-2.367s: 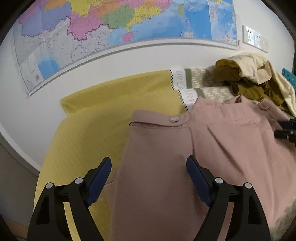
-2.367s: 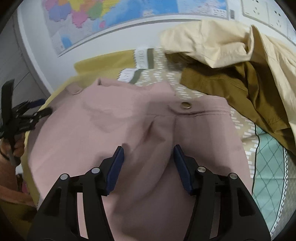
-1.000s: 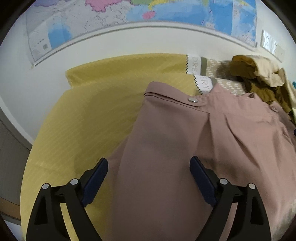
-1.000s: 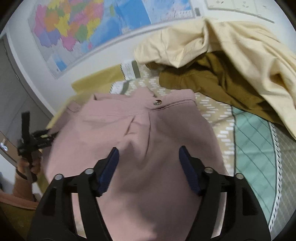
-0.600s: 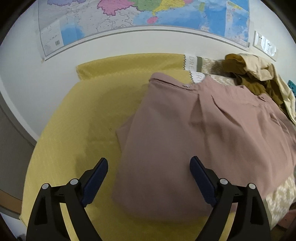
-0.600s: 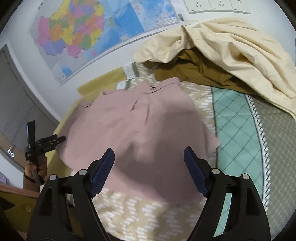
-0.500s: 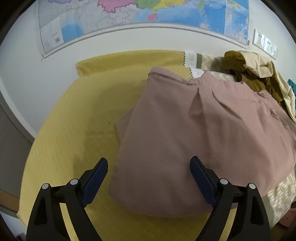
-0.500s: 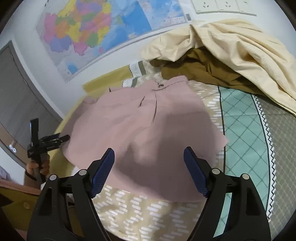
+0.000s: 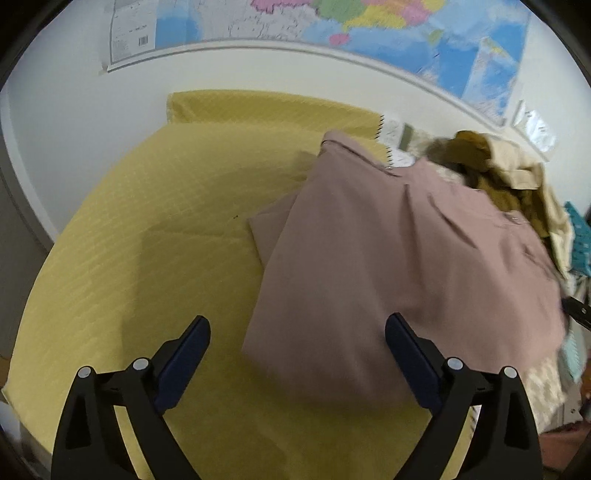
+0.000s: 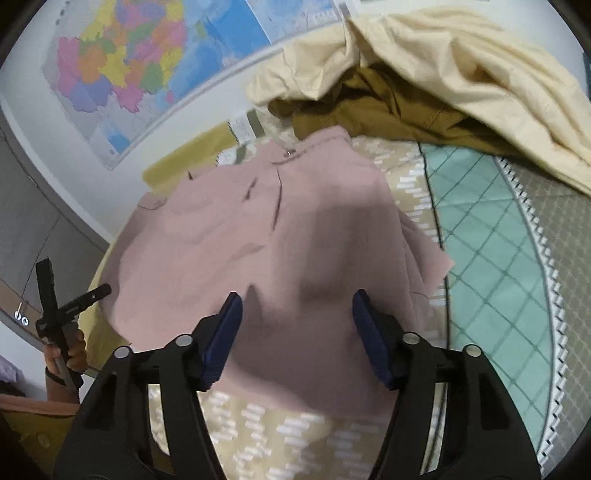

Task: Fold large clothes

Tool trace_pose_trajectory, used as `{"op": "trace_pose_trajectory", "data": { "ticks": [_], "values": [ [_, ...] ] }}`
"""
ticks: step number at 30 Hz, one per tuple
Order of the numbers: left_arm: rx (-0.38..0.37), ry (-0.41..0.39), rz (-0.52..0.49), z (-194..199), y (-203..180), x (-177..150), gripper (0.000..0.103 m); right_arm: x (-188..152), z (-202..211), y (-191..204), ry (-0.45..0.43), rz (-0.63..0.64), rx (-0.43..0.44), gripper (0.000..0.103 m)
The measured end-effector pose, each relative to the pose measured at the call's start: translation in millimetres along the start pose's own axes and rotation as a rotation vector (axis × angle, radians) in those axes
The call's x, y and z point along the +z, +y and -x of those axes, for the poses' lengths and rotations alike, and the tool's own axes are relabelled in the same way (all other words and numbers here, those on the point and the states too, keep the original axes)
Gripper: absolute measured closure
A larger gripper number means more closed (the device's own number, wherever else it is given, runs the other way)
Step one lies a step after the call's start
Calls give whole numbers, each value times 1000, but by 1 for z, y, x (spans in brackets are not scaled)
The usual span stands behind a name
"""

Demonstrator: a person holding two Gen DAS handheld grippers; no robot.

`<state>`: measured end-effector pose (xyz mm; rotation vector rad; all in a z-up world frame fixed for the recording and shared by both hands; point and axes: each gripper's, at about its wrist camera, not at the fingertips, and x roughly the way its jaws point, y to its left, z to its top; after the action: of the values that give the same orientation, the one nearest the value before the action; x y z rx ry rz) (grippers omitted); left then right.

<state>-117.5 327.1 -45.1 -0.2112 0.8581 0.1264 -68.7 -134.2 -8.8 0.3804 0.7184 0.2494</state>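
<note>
A dusty-pink garment (image 9: 406,251) lies folded on the bed, its buttoned waistband toward the wall. My left gripper (image 9: 297,328) hangs open above the garment's near left corner, partly over the yellow cloth (image 9: 147,240). My right gripper (image 10: 296,304) hovers over the near edge of the pink garment (image 10: 258,229). Its jaws are closing, the cloth lies flat below them, and the pads do not press on it. At the left edge of the right wrist view a hand (image 10: 70,350) holds the left gripper.
A heap of cream clothing (image 10: 461,66) and olive-brown clothing (image 10: 388,110) lies at the back right. The bed cover has a teal checked patch (image 10: 491,240) and a beige patterned part (image 10: 277,435). A map (image 9: 369,29) hangs on the white wall behind.
The left gripper has swung left, so the pink garment now sits right of centre in its view. The right gripper has sunk closer to the garment's near edge and its jaws have narrowed.
</note>
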Motion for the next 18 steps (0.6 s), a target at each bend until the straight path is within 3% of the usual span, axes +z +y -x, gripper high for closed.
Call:
{"op": "trace_pose_trajectory", "data": {
  "ticks": [4,9,14,18],
  "values": [
    [-155,-3,-13,23,1,-13,11,-8,16,2,-23,5,22,35],
    [-320,66,-21,30,-10,-34,11,-20,23,1,-11,-20,66,34],
    [-390,160,0,8,-29,-49,11,-34,29,-5,-8,-80,121,32],
    [-426,167,23,-1,-38,-43,9,-40,30,-9,1,-110,154,31]
  ]
}}
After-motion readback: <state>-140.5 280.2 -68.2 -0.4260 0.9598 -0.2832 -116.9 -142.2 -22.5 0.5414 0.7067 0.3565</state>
